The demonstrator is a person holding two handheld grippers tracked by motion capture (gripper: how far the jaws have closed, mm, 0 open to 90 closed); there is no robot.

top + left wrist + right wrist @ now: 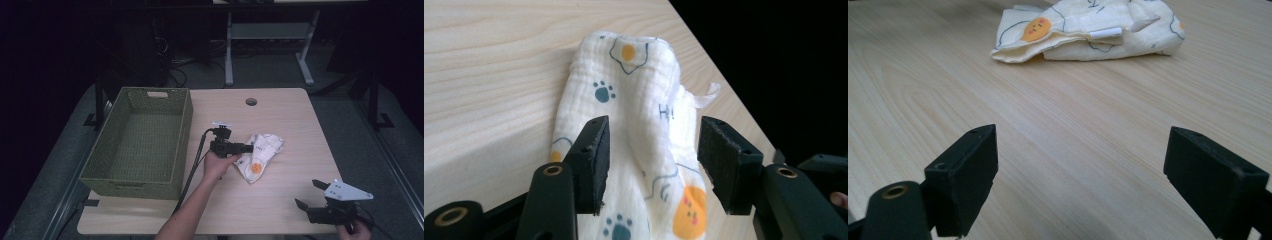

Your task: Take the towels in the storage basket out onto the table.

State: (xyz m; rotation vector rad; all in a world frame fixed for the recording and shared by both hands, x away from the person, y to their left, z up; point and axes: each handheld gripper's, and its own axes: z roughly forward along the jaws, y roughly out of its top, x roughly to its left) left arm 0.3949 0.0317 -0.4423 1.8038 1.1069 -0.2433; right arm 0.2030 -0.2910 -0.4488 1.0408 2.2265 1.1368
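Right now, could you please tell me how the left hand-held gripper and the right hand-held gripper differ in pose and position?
The left hand-held gripper sits mid-table with the folded white printed cloth between its jaws, pads apart from it; the right hand-held gripper waits near the table's front right corner over bare light wooden table. The right one's jaws stand wider than the left's. Both are black, open, and hold nothing.

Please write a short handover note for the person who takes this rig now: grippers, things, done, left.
Left gripper: open, jaws on either side of the folded cloth, pads not pressing.
Right gripper: open, holds nothing, near the table's front right corner.
The cloth lies on the table, right of the green basket, apart from it.
Done: the cloth looks folded.
Left: probably grip the cloth and put it in the basket.
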